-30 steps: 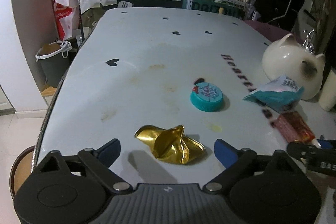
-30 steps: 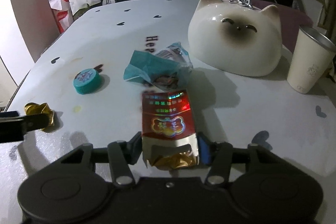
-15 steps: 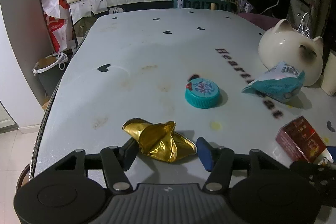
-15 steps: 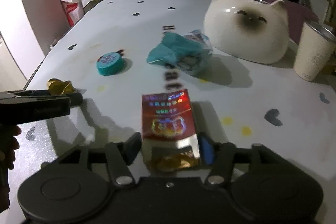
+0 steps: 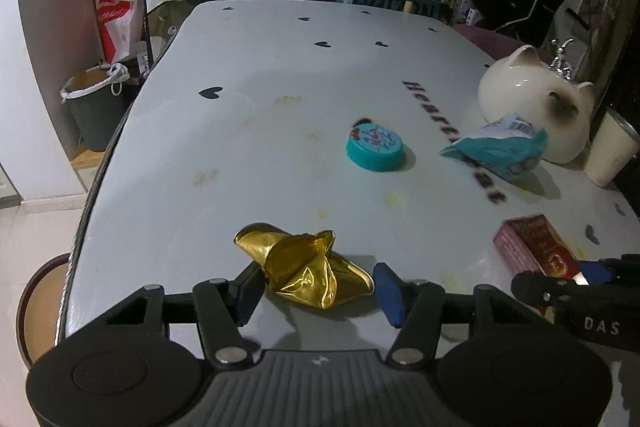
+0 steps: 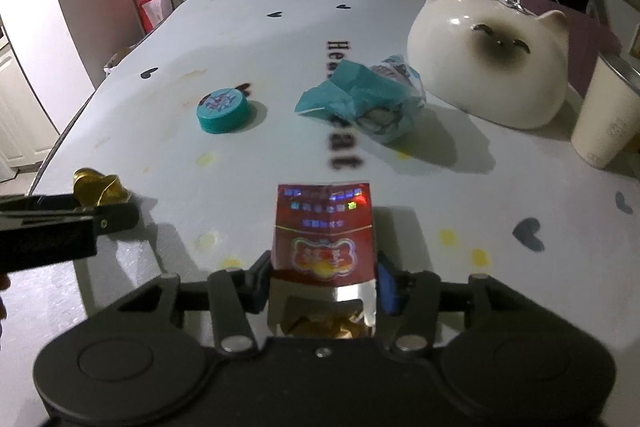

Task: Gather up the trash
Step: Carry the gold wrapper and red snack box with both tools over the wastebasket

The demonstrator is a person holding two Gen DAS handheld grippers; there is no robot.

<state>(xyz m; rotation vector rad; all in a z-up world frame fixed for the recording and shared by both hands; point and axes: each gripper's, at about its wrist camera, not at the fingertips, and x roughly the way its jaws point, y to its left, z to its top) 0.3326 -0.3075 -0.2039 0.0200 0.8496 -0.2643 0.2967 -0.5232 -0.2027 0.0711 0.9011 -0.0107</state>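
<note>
A crumpled gold foil wrapper [image 5: 304, 271] sits between the fingers of my left gripper [image 5: 316, 287], which is closed on it just above the white table [image 5: 280, 131]. My right gripper [image 6: 322, 281] is shut on a red cigarette pack [image 6: 324, 243], held off the table. The pack also shows at the right of the left wrist view [image 5: 532, 245]. The gold wrapper shows at the left of the right wrist view [image 6: 98, 187]. A teal bottle cap [image 5: 375, 148] and a crumpled teal packet [image 5: 500, 149] lie further out on the table.
A white cat-shaped ceramic [image 6: 492, 63] and a cream cup [image 6: 604, 115] stand at the right. A dark bin with a liner [image 5: 94, 107] stands on the floor left of the table. A round brown stool [image 5: 40, 303] is near the table's front left.
My left gripper has closed from wide open onto the gold wrapper. My right gripper has lifted the red pack and drawn it back from the teal packet.
</note>
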